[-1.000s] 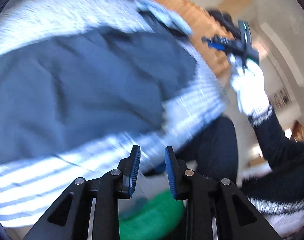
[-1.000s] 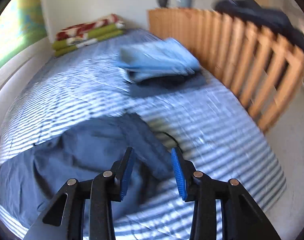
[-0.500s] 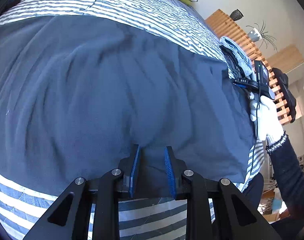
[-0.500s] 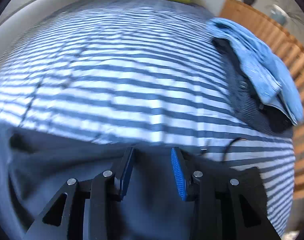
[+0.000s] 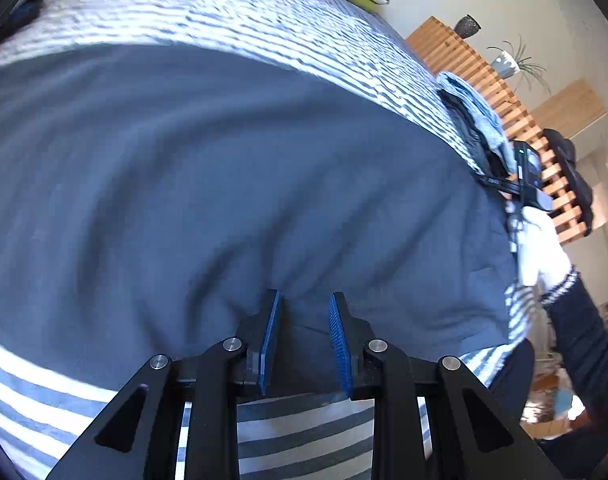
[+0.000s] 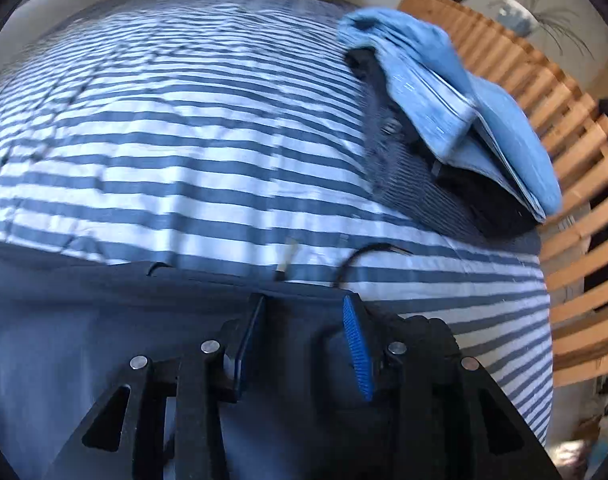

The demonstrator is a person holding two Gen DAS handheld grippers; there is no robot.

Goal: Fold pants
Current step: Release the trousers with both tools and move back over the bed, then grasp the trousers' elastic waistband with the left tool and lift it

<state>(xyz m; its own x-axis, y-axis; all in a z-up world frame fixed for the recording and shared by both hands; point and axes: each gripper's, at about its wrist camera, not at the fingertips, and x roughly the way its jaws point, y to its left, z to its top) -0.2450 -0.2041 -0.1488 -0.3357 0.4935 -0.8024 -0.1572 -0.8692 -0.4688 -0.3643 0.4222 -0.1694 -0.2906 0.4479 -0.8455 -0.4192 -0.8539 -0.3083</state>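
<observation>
Beyond the dark pants (image 6: 84,340), folded clothes (image 6: 455,120) by wooden slats (image 6: 551,92); both grippers' jaws apart.

The pants (image 5: 232,184) are dark slate-blue, of soft plain cloth, spread wide and nearly flat across the striped bed cover, with shallow wrinkles fanning from their near edge. In the right wrist view their far edge (image 6: 116,280) lies straight across the stripes, a thin dark cord looping out beyond it.
</observation>
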